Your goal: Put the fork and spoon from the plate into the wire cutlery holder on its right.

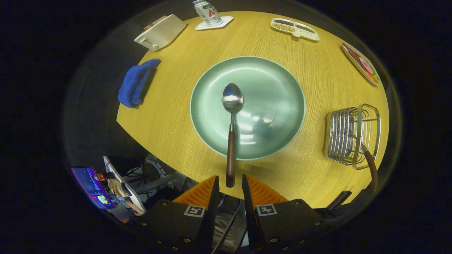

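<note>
Over at the far left, a crumpled blue cloth [136,83] lies right at the edge of the round yellow wooden table [176,116], and beyond it a flat cream-coloured rectangular board [160,31] sits near the table's rim. Next along, a clear bottle with a label [207,12] stands on a small white coaster [216,22]. Now to the middle: a big round pale green plate [275,106] with a glossy surface, and on it a silver spoon with a dark brown wooden handle [231,123], bowl resting near the plate's centre, handle running over the near rim and reaching out past it. The gripper [230,183] sits low at the near edge of the table, its two fingers parted only narrowly, and the tip of the spoon's handle lies in the gap between the fingertips; I can't tell whether either finger touches it. Further right at the back, a white divided tray of small snacks [295,29], then a rectangular dish of colourful food [362,63] tilted at the table's edge. And to the right of the plate, well apart from it, the shiny chrome wire cutlery holder [349,135], with a brown-handled utensil [370,165] leaning out of its near side, its head hidden in the wires.
</note>
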{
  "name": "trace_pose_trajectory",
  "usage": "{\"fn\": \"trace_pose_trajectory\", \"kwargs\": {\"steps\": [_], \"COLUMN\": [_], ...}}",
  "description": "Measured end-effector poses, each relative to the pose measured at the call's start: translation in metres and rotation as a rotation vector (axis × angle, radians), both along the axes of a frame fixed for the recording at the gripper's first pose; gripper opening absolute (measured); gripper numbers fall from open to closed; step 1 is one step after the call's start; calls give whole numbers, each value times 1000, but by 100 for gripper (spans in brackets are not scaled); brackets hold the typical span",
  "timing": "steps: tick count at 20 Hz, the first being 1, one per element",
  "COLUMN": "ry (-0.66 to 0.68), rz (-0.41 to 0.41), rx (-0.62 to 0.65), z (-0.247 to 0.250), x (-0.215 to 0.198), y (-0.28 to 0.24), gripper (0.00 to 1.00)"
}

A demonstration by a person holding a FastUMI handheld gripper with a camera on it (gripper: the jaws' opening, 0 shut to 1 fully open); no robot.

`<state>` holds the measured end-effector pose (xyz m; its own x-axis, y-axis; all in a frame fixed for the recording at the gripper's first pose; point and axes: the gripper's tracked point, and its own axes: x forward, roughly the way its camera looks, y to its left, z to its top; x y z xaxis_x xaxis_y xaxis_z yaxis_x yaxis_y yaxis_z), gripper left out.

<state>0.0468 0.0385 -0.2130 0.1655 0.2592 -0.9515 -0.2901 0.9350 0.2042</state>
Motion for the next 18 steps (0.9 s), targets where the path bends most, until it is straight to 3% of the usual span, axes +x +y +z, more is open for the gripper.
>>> {"fn": "trace_pose_trajectory", "kwargs": {"steps": [10, 11, 12, 14, 15, 18], "ry": [17, 7, 10, -11, 5, -10], "rz": [-1, -15, -14, -14, 17, 78], "rx": [17, 21, 11, 13, -4, -41], "z": [-23, -19, -26, -23, -20, -9], "x": [2, 7, 4, 3, 0, -6], "y": [10, 7, 5, 3, -1, -13], "gripper": [38, 35, 14, 14, 5, 5]}}
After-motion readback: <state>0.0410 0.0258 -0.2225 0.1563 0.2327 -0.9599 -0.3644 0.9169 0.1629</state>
